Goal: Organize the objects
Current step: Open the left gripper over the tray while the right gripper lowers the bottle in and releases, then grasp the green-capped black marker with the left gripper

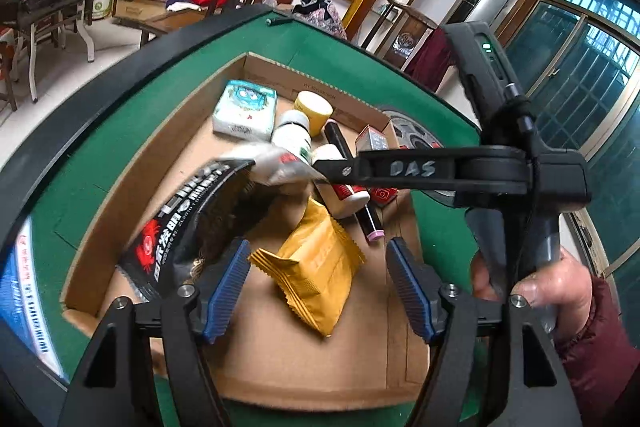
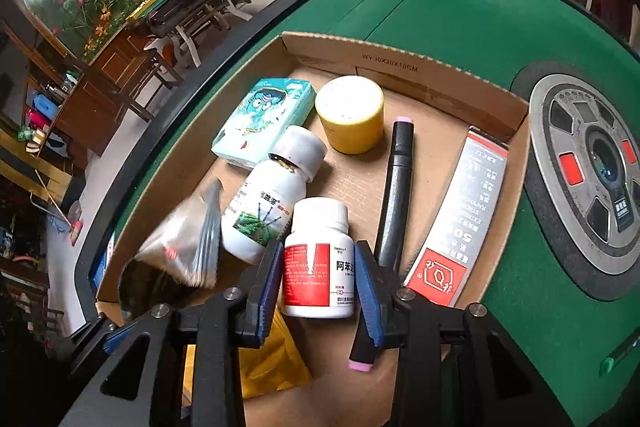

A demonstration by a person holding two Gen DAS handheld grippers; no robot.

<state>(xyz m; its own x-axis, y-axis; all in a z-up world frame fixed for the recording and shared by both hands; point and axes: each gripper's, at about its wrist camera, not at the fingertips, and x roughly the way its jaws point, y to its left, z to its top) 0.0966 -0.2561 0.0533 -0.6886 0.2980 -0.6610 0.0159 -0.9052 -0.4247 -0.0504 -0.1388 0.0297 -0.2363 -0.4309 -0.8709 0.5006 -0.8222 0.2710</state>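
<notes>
A shallow cardboard box (image 1: 256, 355) lies on the green table and holds several items. My left gripper (image 1: 318, 279) is open above a yellow sachet (image 1: 316, 267). A blurred black snack bag (image 1: 192, 223) lies to its left, touching the left finger. My right gripper (image 2: 318, 281) reaches into the box and has its blue pads on both sides of a red-and-white pill bottle (image 2: 318, 259); the same bottle shows in the left wrist view (image 1: 340, 187). Whether the pads press the bottle is unclear.
Also in the box: a teal tissue pack (image 2: 264, 119), a yellow-capped jar (image 2: 350, 113), a white green-labelled bottle (image 2: 272, 199), a black marker (image 2: 390, 211), a red-and-grey carton (image 2: 460, 227). A round metal hub (image 2: 588, 179) sits in the table at right.
</notes>
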